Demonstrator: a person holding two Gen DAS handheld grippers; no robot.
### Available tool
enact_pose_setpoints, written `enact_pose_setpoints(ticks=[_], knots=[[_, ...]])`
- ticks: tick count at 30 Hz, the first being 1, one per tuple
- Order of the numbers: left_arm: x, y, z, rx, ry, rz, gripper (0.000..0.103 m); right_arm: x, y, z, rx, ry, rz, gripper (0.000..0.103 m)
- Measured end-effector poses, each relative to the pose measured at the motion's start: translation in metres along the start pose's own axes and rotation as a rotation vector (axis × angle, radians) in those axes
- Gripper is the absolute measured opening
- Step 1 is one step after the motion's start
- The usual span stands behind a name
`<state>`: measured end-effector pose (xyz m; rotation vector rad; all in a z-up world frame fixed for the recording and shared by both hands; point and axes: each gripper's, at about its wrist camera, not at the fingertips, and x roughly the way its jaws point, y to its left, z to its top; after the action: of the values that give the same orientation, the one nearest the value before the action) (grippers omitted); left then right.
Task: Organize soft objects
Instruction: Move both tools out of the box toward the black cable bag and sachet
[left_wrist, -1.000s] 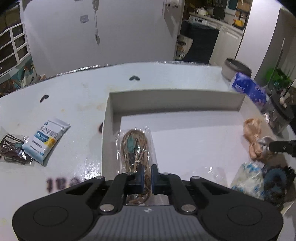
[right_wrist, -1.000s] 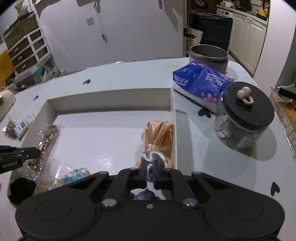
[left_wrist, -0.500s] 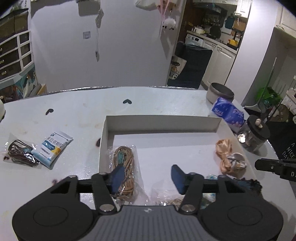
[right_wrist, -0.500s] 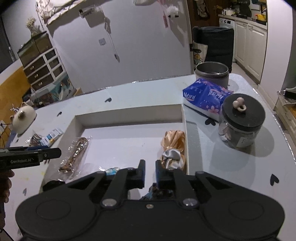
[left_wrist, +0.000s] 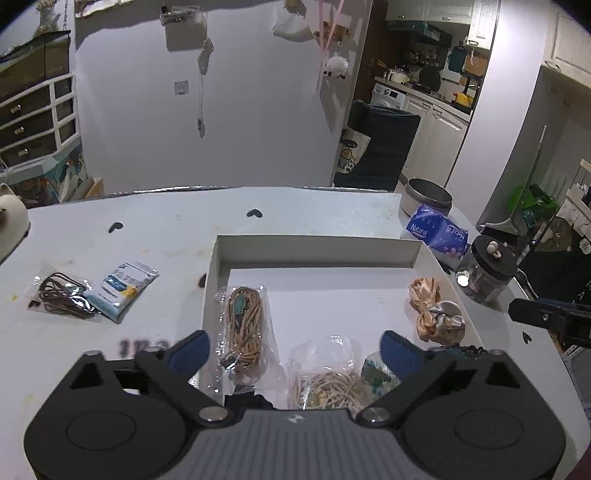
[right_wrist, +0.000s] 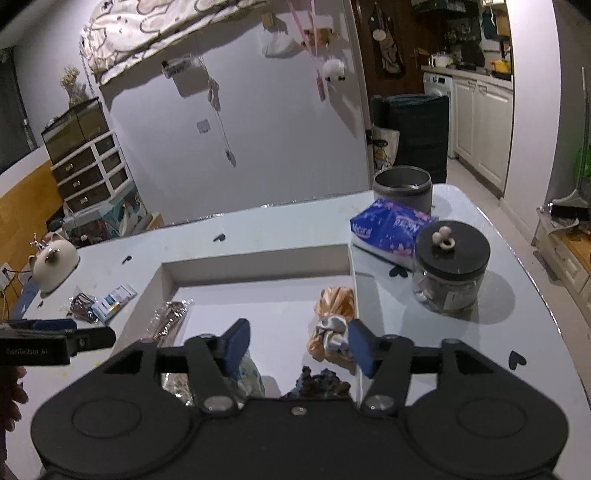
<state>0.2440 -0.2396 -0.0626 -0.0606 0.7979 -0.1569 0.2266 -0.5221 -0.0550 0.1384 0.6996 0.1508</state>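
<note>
A shallow white tray (left_wrist: 317, 245) (right_wrist: 258, 260) lies on the table. In it are a bagged tan cord bundle (left_wrist: 243, 325) (right_wrist: 168, 319) at the left, a peach and silver scrunchie (left_wrist: 434, 314) (right_wrist: 332, 321) at the right, and a clear bag of pale cord (left_wrist: 325, 384) and a dark scrunchie (right_wrist: 319, 382) at the front. My left gripper (left_wrist: 293, 349) is open and empty, raised above the tray's front. My right gripper (right_wrist: 299, 345) is open and empty, above the tray's front right.
Left of the tray lie a bag of dark hair ties (left_wrist: 59, 295) and a white-blue packet (left_wrist: 122, 288). Right of it are a blue tissue pack (right_wrist: 388, 225), a black-lidded glass jar (right_wrist: 448, 269) and a metal canister (right_wrist: 402, 186). A white teapot (right_wrist: 51, 262) is far left.
Both grippers opened, letting go of the cord bag and the scrunchie, and drew up and back from the tray. The items stay in the tray.
</note>
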Motion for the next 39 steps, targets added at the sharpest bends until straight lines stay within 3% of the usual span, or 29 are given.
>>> enact_pose_setpoints(ticks=[8, 13, 23, 39], knots=[[-0.019, -0.001, -0.009, -0.002, -0.045, 0.017, 0.103, -0.018, 0.015, -0.009, -0.028, -0.05, -0.018, 0.083], [-0.028, -0.001, -0.018, 0.01, -0.059, 0.024, 0.103, -0.027, 0.025, -0.021, -0.052, -0.072, -0.045, 0.103], [-0.049, 0.013, -0.029, 0.023, -0.108, 0.001, 0.103, -0.038, 0.046, -0.037, -0.065, -0.1, -0.14, 0.103], [-0.077, 0.085, -0.032, 0.005, -0.141, -0.018, 0.103, -0.038, 0.124, -0.047, -0.06, -0.086, -0.148, 0.103]])
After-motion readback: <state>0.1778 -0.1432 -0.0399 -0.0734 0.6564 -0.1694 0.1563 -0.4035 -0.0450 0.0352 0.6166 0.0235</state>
